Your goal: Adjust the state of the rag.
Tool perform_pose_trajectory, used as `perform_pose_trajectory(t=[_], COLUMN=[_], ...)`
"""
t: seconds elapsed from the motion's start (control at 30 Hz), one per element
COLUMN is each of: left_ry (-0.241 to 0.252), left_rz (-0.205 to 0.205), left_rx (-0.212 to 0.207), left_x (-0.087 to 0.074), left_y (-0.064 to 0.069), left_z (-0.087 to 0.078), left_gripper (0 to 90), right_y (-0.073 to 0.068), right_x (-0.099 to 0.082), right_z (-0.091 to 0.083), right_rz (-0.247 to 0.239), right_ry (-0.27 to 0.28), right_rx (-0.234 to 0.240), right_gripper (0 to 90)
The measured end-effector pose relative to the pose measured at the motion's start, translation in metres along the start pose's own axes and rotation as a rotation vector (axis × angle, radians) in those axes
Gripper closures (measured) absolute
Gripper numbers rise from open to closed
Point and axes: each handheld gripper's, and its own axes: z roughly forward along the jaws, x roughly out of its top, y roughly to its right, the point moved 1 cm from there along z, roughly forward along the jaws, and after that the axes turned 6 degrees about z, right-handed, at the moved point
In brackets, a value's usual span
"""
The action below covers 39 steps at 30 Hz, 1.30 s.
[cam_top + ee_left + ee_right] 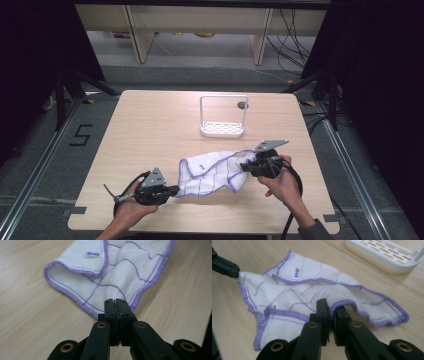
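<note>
Our left gripper (116, 305) and right gripper (331, 307) each clamp the cloth (212, 170); beyond it, the white rack (223, 129) holds nothing.

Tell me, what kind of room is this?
Probably a lab set up for recording: a wooden table fenced by black frame posts, loose cables across the floor, and a taped marker beside it.

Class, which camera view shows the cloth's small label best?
The left gripper view: the label on the cloth is sharp, printed side up. The right gripper view shows it smaller and tilted; the high view shows a faint mark.
</note>
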Motion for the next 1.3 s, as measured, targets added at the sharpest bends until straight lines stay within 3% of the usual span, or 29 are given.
perform_pose_trajectory(t=[0.03, 0.07, 0.1, 0.13, 0.2, 0.23, 0.27, 0.3, 0.33, 0.4, 0.47, 0.57, 0.63, 0.67, 0.7, 0.73, 0.77, 0.8, 0.87, 0.9, 0.93, 1.0, 1.03, 1.07, 1.13, 1.2, 1.23, 1.27, 1.3], left_ry=[0.028, 0.036, 0.028, 0.003, -0.027, -0.075, -0.086, -0.086, -0.086, -0.086, -0.064, 0.001, 0.017, 0.017, 0.003, 0.01, -0.006, 0.013, -0.001, 0.01, 0.0, -0.004, -0.022, -0.022, -0.086, -0.108, -0.112, -0.12, -0.116], left_rz=[-0.024, -0.026, -0.019, 0.009, 0.026, 0.055, 0.046, 0.046, 0.024, 0.031, 0.009, -0.031, -0.013, -0.013, 0.023, 0.023, 0.054, 0.049, 0.091, 0.102, 0.121, 0.139, 0.161, 0.161, 0.187, 0.196, 0.188, 0.188, 0.18], left_rx=[-0.011, -0.028, -0.043, -0.077, -0.098, -0.112, -0.111, -0.111, -0.119, -0.126, -0.102, -0.051, -0.003, -0.003, 0.012, 0.018, 0.019, 0.017, -0.004, -0.008, -0.009, -0.022, -0.045, -0.045, -0.059, -0.057, -0.048, -0.053, -0.053], left_x=[-0.001, -0.004, -0.006, -0.012, -0.016, -0.02, -0.021, -0.021, -0.021, -0.018, -0.014, -0.003, 0.008, 0.008, 0.012, 0.016, 0.019, 0.023, 0.029, 0.033, 0.036, 0.042, 0.044, 0.044, 0.043, 0.042, 0.041, 0.04, 0.039], left_y=[0.005, 0.01, 0.017, 0.028, 0.036, 0.042, 0.043, 0.043, 0.045, 0.043, 0.038, 0.028, 0.021, 0.021, 0.018, 0.018, 0.016, 0.017, 0.017, 0.019, 0.02, 0.024, 0.025, 0.025, 0.025, 0.023, 0.021, 0.018, 0.015], left_z=[-0.003, -0.005, -0.005, -0.001, 0.003, 0.01, 0.013, 0.013, 0.015, 0.015, 0.01, 0.004, 0.006, 0.006, 0.01, 0.015, 0.018, 0.023, 0.029, 0.033, 0.036, 0.044, 0.053, 0.053, 0.069, 0.073, 0.076, 0.079, 0.081], left_gripper=[87.8, 87.7, 87.6, 87.5, 87.3, 86.6, 85.7, 83.4, 83.4, 78.6, 64.6, 50.5, 46.1, 45.6, 45.6, 44.6, 43.8, 43.8, 44.5, 45.6, 46.4, 49.3, 51.2, 51.5, 52.0, 52.4, 54.3, 62.8, 62.8], right_y=[0.003, 0.008, 0.008, 0.008, 0.007, 0.004, 0.006, 0.007, 0.007, 0.011, 0.012, 0.012, 0.013, 0.013, 0.013, 0.013, 0.014, 0.014, 0.016, 0.014, 0.017, 0.015, 0.015, 0.015, 0.018, 0.019, 0.018, 0.02, 0.02], right_x=[-0.001, -0.006, -0.012, -0.019, -0.026, -0.048, -0.056, -0.064, -0.064, -0.074, -0.079, -0.077, -0.071, -0.071, -0.069, -0.067, -0.065, -0.063, -0.06, -0.061, -0.062, -0.064, -0.067, -0.067, -0.067, -0.067, -0.068, -0.068, -0.068], right_z=[-0.004, -0.01, -0.009, -0.008, -0.005, 0.005, 0.009, 0.011, 0.011, 0.01, 0.004, -0.012, -0.023, -0.023, -0.023, -0.025, -0.025, -0.023, -0.022, -0.02, -0.016, -0.014, -0.012, -0.012, -0.016, -0.015, -0.014, -0.017, -0.017], right_rz=[-0.01, -0.001, 0.01, 0.005, 0.002, 0.035, 0.015, 0.042, 0.042, 0.051, 0.092, 0.101, 0.06, 0.06, 0.068, 0.065, 0.068, 0.067, 0.044, 0.08, 0.044, 0.063, 0.07, 0.07, 0.068, 0.058, 0.08, 0.069, 0.069], right_ry=[0.0, -0.049, -0.063, -0.091, -0.113, -0.146, -0.134, -0.136, -0.136, -0.121, -0.111, -0.069, -0.027, -0.027, -0.015, -0.002, -0.005, 0.011, 0.006, 0.009, 0.031, 0.02, 0.047, 0.047, 0.03, 0.045, 0.066, 0.049, 0.049], right_rx=[0.012, 0.054, 0.068, 0.06, 0.059, 0.057, 0.049, 0.026, 0.026, 0.02, 0.004, -0.032, -0.097, -0.097, -0.093, -0.097, -0.094, -0.097, -0.121, -0.121, -0.126, -0.111, -0.107, -0.107, -0.104, -0.106, -0.098, -0.072, -0.072], right_gripper=[85.3, 84.8, 84.3, 82.9, 81.6, 77.0, 74.5, 71.8, 71.8, 65.6, 56.7, 50.4, 47.7, 47.7, 47.6, 47.3, 47.2, 47.2, 47.2, 47.2, 47.2, 47.2, 47.2, 47.2, 47.2, 47.2, 47.1, 46.8, 46.8])
